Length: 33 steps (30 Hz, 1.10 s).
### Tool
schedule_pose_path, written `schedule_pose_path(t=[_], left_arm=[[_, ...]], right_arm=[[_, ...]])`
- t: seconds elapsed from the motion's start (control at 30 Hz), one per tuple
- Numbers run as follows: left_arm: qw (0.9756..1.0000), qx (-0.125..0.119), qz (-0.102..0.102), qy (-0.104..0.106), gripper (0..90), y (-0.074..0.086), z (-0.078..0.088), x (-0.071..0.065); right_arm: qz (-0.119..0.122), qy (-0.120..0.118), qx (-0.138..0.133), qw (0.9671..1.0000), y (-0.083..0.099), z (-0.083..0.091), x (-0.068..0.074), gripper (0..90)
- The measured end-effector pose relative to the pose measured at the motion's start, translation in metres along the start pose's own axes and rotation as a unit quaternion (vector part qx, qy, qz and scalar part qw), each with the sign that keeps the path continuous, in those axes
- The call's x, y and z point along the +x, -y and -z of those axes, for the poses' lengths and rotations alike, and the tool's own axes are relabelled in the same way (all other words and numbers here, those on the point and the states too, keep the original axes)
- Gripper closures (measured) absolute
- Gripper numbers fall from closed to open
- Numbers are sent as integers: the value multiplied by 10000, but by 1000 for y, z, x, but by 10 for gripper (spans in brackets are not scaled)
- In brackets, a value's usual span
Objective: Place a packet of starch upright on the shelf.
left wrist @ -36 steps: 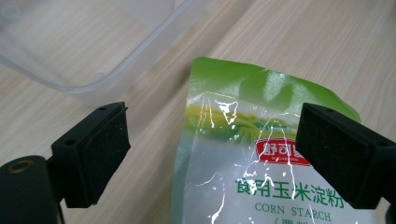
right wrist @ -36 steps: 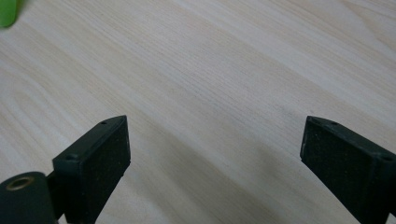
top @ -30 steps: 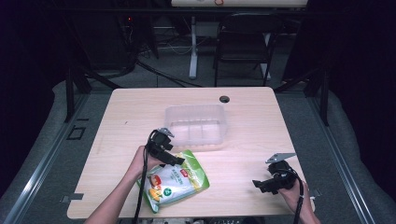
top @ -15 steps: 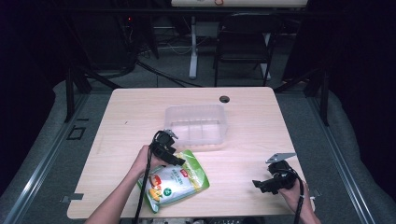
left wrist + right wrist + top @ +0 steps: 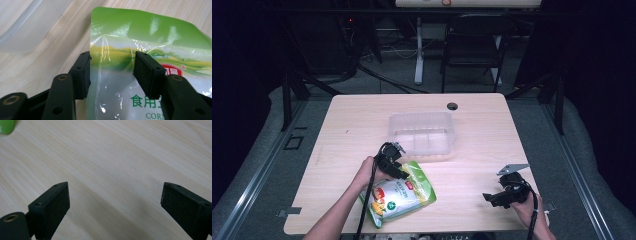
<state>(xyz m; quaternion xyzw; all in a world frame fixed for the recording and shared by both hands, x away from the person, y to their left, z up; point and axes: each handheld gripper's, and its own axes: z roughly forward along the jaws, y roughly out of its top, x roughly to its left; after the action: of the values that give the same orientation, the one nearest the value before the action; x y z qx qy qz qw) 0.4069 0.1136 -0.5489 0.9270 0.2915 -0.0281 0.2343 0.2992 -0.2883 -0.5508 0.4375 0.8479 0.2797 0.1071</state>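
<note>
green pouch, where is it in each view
High view: the green pouch lies near the front edge, left of centre, under the left tongs.
Left gripper view: it takes up the middle and right, its left edge between the jaws.
Right gripper view: a green corner at the top left.
Shared landmark: the wooden tabletop.

Green food pouch (image 5: 398,196), flat on worktop

Glossy pouch, green top band, white printed centre with red and green graphics; lies tilted near the worktop's front edge, its upper corner between the left tool's pads.
</note>
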Motion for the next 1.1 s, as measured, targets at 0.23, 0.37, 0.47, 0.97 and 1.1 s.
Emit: schedule_pose_path(t=[0.23,0.37,0.47,0.97,1.1], left_arm=[[9999,-68,-3,-113,655,3,3,3],[9999,-51,-14,-109,735,5,4,3],[9999,-58,-11,-116,787,5,5,3],[9997,-234,-80,-93,897,10,10,6],[9994,-321,0,-157,899,13,14,7]], right_arm=[[-4,33,-14,10000,0,1,0,78],[10,21,13,10000,0,1,-1,78],[12,26,11,10000,0,1,-1,78],[9,61,0,10000,1,2,-1,80],[13,54,3,10000,1,1,-1,80]])
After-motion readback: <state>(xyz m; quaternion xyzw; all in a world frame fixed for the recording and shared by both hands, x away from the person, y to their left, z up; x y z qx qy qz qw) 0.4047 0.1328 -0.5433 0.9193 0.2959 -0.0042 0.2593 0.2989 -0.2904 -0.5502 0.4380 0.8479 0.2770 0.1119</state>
